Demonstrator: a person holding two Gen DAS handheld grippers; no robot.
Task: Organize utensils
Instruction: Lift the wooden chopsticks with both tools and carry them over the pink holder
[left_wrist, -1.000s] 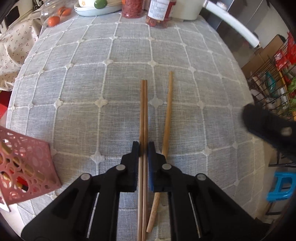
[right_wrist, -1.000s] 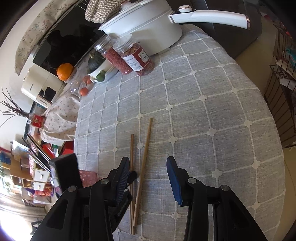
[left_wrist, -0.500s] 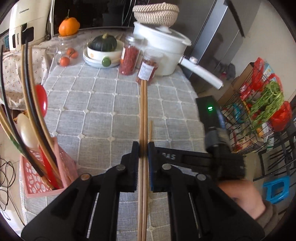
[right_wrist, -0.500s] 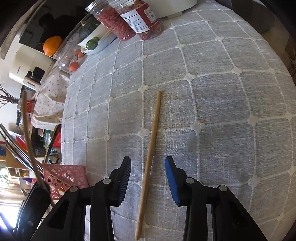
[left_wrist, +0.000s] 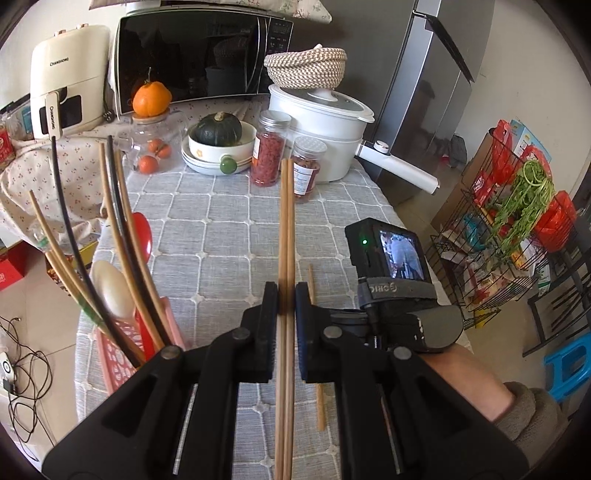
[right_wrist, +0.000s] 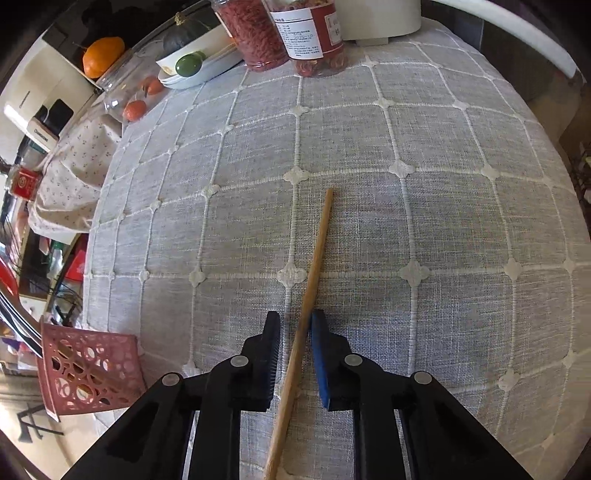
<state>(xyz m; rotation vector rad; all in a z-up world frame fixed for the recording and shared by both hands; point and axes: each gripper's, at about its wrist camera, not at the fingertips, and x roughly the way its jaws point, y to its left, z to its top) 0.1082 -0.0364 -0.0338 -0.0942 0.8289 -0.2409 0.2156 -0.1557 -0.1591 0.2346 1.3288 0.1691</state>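
My left gripper (left_wrist: 286, 301) is shut on a pair of wooden chopsticks (left_wrist: 286, 229), held above the table and pointing forward. To its left a pink perforated utensil basket (left_wrist: 122, 360) holds several chopsticks and spoons. My right gripper (right_wrist: 295, 332) is low over the grey checked tablecloth (right_wrist: 424, 221). Its jaws are narrowed around a single wooden chopstick (right_wrist: 316, 258) that lies on the cloth; the right pad touches it, a gap shows on the left. That chopstick (left_wrist: 319, 387) and the right gripper's camera body (left_wrist: 395, 273) also show in the left wrist view. The basket (right_wrist: 86, 369) sits left of the right gripper.
At the table's far end stand a white pot (left_wrist: 317, 110) with a long handle, two red-filled jars (left_wrist: 269, 151), a bowl with a squash (left_wrist: 218, 144) and a glass jar of tomatoes (left_wrist: 153, 147). A wire rack (left_wrist: 509, 236) stands right of the table.
My left gripper has lifted the chopstick pair off the cloth and tilted up. My right gripper has come down over the single chopstick and its jaws have narrowed around it.
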